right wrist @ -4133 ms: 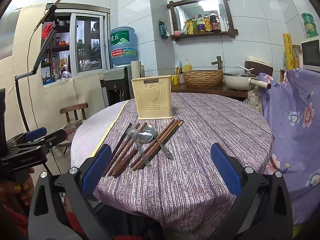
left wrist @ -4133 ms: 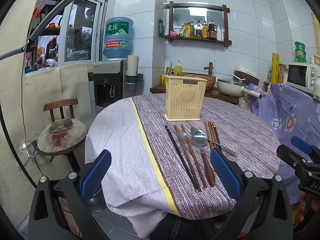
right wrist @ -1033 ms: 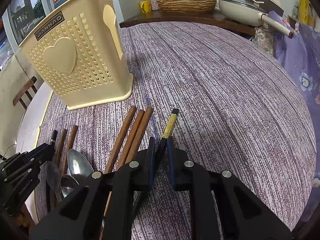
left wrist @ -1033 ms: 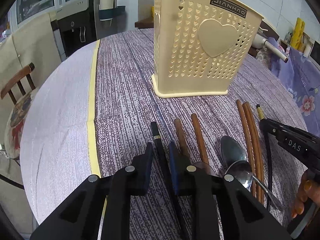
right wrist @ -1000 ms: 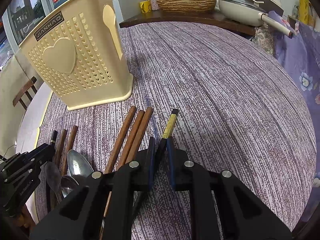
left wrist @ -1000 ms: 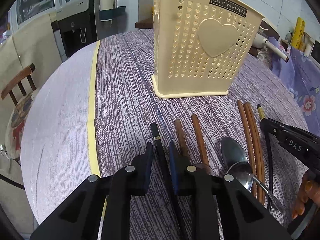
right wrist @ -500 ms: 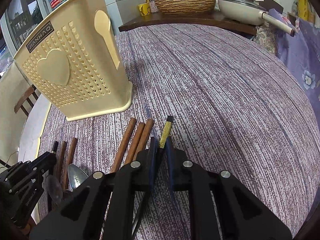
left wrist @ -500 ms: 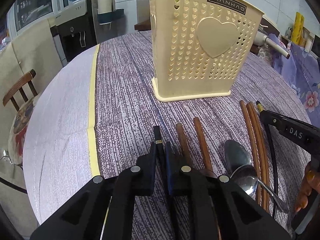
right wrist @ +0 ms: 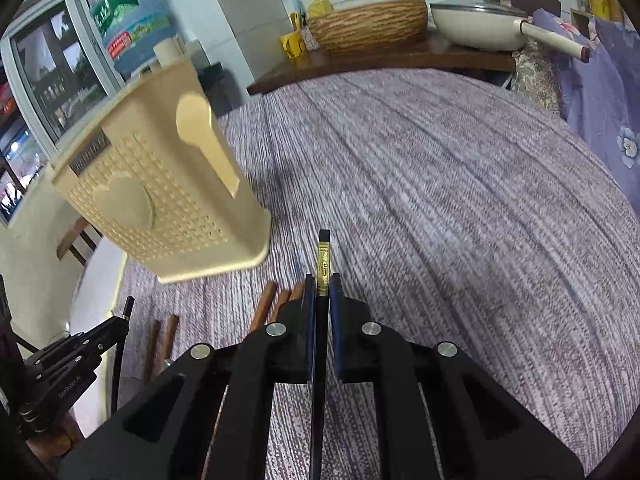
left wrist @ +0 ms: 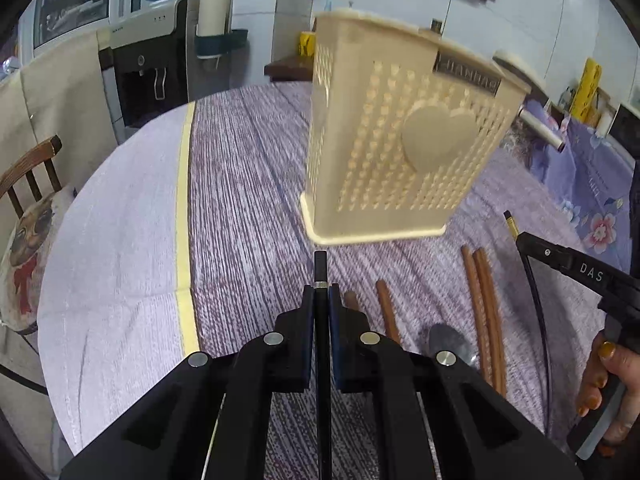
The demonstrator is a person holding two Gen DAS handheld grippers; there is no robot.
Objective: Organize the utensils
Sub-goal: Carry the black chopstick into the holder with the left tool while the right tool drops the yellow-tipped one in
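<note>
My left gripper (left wrist: pixel 320 296) is shut on a black chopstick (left wrist: pixel 320 268), lifted off the table, tip pointing toward the cream utensil basket (left wrist: pixel 400 148). My right gripper (right wrist: pixel 321 284) is shut on a black chopstick with a gold band (right wrist: pixel 323 258), also raised. The basket shows at the left in the right wrist view (right wrist: pixel 160 200). Brown wooden chopsticks (left wrist: pixel 484 300) and a metal spoon (left wrist: pixel 448 340) lie on the striped purple tablecloth (left wrist: pixel 248 208) in front of the basket. The right gripper appears in the left wrist view (left wrist: pixel 576 272).
A wooden chair (left wrist: pixel 28 200) stands left of the round table. A water dispenser (left wrist: pixel 148 72) is behind. A side counter holds a wicker basket (right wrist: pixel 372 24) and a white pan (right wrist: pixel 480 24). A floral purple cloth (right wrist: pixel 600 80) covers the right side.
Both grippers have lifted their black chopsticks off the table and moved up toward the basket. The views have tilted, and the other utensils stay on the cloth.
</note>
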